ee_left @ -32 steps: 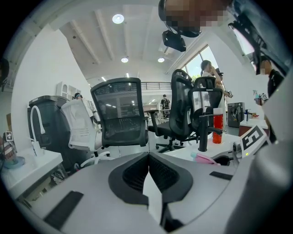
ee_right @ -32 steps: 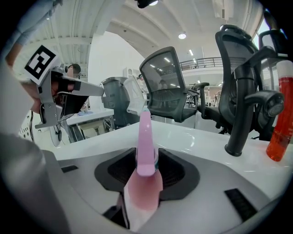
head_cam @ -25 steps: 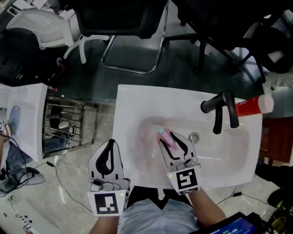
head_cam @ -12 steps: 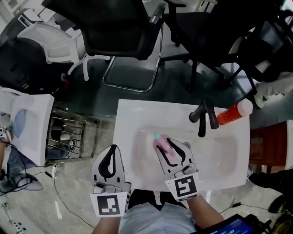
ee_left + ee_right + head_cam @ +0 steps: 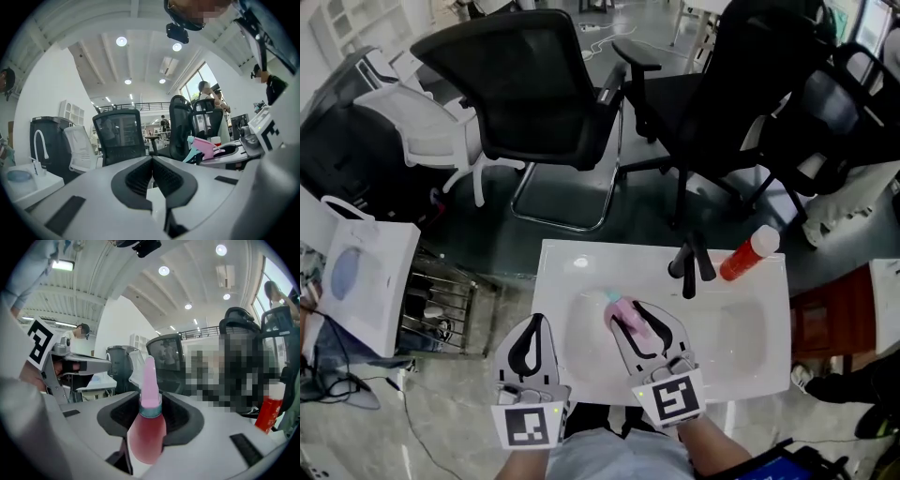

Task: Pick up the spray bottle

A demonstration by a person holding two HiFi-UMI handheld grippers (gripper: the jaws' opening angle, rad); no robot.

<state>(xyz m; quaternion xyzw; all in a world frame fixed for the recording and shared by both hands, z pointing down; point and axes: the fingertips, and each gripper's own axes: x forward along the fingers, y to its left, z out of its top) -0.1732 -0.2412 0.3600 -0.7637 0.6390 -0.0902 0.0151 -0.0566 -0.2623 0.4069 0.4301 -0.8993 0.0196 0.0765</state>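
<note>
Right gripper (image 5: 635, 318) clamped on bottle (image 5: 147, 432), pink body between the pads, nozzle pointing away; over sink (image 5: 572, 258) basin, near front edge. Left gripper (image 5: 532, 330): jaws pressed together, empty, off sink's front-left corner.

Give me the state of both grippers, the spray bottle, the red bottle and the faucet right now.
Right gripper: shut on the spray bottle.
Spray bottle: held between the right jaws, nozzle pointing away, over the sink.
Left gripper: shut, nothing between its jaws.
Red bottle: upright on the sink rim, white cap on.
Faucet: no water seen running.
</note>
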